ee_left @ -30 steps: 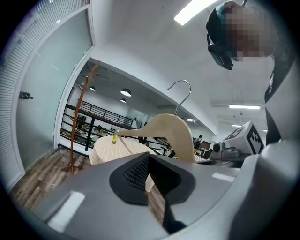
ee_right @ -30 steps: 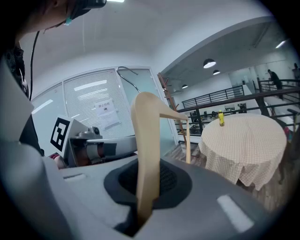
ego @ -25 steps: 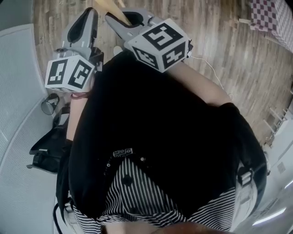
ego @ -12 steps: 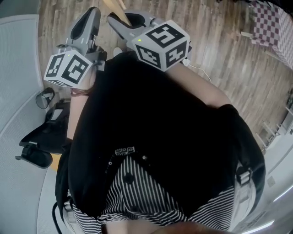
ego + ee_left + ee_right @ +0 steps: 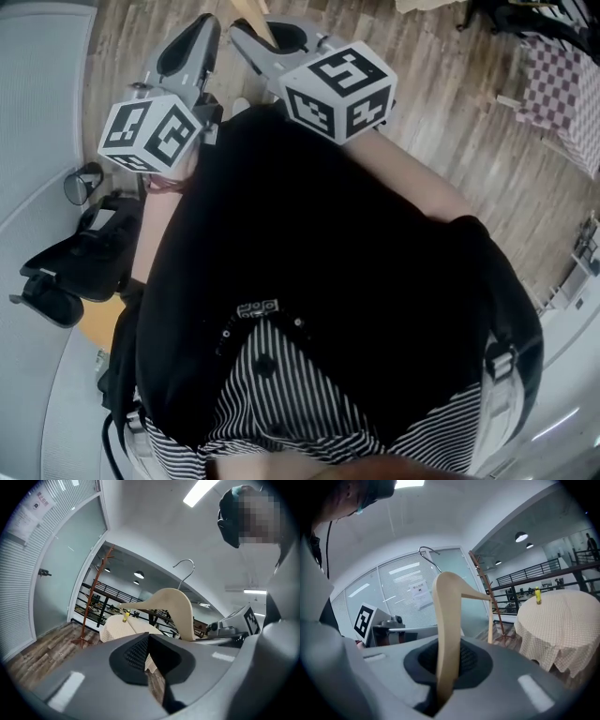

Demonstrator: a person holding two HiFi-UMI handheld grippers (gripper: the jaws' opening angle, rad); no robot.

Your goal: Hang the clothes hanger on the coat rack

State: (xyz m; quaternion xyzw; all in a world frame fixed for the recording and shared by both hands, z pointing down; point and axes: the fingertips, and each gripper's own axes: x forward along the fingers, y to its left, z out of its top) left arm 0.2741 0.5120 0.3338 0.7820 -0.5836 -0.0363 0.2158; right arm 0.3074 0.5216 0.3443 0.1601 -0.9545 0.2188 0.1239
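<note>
The clothes hanger point(image 5: 446, 620) is of pale wood with a metal hook point(image 5: 430, 555) on top. It stands upright in the right gripper point(image 5: 445, 665), in the air in front of the person. The fingers point(image 5: 471, 660) of this gripper are narrow and press on one wooden arm of the hanger, which passes between the dark ribbed pads. The other arm and the lower bar point away from the gripper, toward the coat rack point(image 5: 487, 592). The hanger is not on the rack.

The left gripper point(image 5: 149, 645) is just beside the right one, at about the same height. Its fingers point(image 5: 133, 653) are drawn together so that the tips meet, and nothing is between them. In the left gripper view the hanger shows just behind these fingers, apart from them.

The coat rack is a thin red-brown pole with short branches. It stands on the wooden floor point(image 5: 450, 103), well apart from both grippers, near a glass wall with blinds point(image 5: 403, 588). Near it is a round table point(image 5: 562, 625) under a checked cloth, with a small yellow bottle point(image 5: 538, 595) on top. In the head view the person's black top point(image 5: 309, 281) fills the middle, and a black chair point(image 5: 75, 272) stands at the left.
</note>
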